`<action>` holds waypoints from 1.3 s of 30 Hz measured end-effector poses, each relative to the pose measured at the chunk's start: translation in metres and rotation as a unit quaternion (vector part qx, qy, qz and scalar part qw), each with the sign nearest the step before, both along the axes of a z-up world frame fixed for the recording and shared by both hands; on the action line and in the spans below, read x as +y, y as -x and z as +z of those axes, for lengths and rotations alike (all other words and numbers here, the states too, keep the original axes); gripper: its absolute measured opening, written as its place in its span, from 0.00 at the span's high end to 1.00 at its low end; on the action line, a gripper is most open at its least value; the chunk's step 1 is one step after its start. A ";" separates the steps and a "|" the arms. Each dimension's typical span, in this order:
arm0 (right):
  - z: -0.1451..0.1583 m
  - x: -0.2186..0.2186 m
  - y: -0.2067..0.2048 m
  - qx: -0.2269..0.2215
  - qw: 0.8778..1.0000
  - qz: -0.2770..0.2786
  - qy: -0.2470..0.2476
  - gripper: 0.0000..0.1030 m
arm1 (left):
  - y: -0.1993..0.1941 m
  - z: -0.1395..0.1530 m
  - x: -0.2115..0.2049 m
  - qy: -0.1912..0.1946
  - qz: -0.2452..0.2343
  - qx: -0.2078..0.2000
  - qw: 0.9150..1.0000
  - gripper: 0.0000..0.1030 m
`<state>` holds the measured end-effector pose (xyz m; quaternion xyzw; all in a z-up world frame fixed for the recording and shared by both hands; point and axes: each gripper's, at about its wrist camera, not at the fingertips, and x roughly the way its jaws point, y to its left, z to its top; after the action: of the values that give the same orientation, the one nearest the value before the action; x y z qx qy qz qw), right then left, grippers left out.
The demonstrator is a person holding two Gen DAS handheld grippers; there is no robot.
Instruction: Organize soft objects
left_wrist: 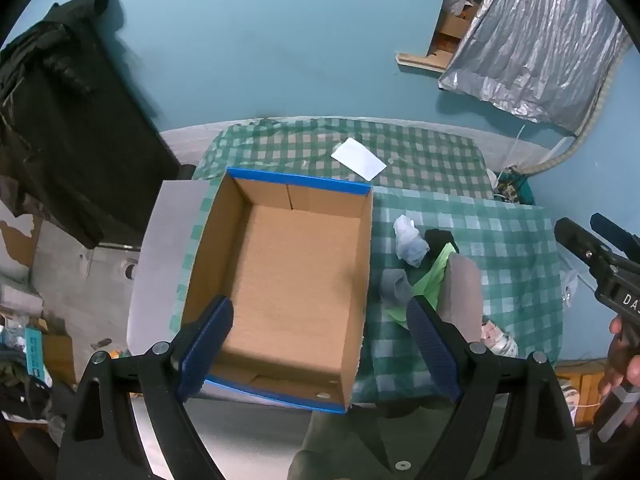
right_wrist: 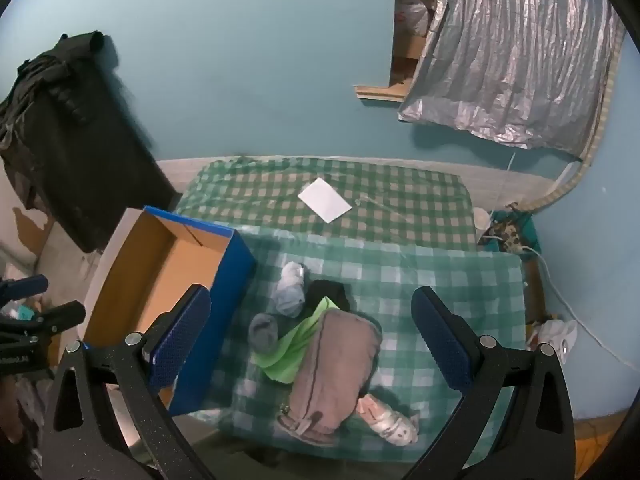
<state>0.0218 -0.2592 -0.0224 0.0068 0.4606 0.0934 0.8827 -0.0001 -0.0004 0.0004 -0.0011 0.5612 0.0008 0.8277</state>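
Note:
An empty cardboard box with blue outside [left_wrist: 296, 280] [right_wrist: 164, 276] stands on the checked cloth. My left gripper [left_wrist: 320, 344] hovers open over the box's near right part. To the right of the box lie soft things: a white-grey sock ball [right_wrist: 290, 290] [left_wrist: 410, 242], a black piece [right_wrist: 330, 292], a grey sock ball [right_wrist: 263, 332] [left_wrist: 394, 286], a bright green cloth [right_wrist: 298, 348] [left_wrist: 434, 280], a brownish-grey folded garment [right_wrist: 338, 368] [left_wrist: 462, 292] and a pale patterned sock [right_wrist: 390, 424]. High over this pile my right gripper [right_wrist: 312, 340] stands open, holding nothing.
A white paper sheet [right_wrist: 325, 200] [left_wrist: 359, 159] lies at the back of the green checked cloth [right_wrist: 440, 280]. A dark garment hangs at the left [right_wrist: 60, 128]; a silver foil sheet [right_wrist: 512, 52] hangs on the blue wall. Cables and a power strip [right_wrist: 510, 236] sit at the right.

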 end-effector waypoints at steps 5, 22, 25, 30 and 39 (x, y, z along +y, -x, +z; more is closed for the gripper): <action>0.001 -0.004 0.002 -0.002 1.000 0.001 -0.007 0.02 | -0.003 0.002 -0.007 -0.011 0.001 -0.003 1.000 0.13; -0.006 -0.007 -0.008 0.008 1.000 0.015 -0.019 0.02 | 0.000 0.004 -0.007 -0.001 0.013 -0.017 1.000 0.13; -0.006 -0.008 -0.007 0.007 1.000 0.017 -0.019 0.02 | 0.000 0.002 -0.010 -0.004 0.014 -0.017 1.000 0.13; -0.005 -0.008 -0.011 0.008 1.000 0.019 -0.018 0.02 | 0.000 0.002 -0.012 -0.003 0.013 -0.017 1.000 0.13; -0.006 -0.008 -0.012 0.009 1.000 0.019 -0.018 0.02 | -0.004 0.003 -0.021 -0.002 0.014 -0.015 1.000 0.13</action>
<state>0.0334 -0.2674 -0.0283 0.0146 0.4669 0.1185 0.8762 0.0038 -0.0215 0.0035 -0.0074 0.5486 0.0136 0.8359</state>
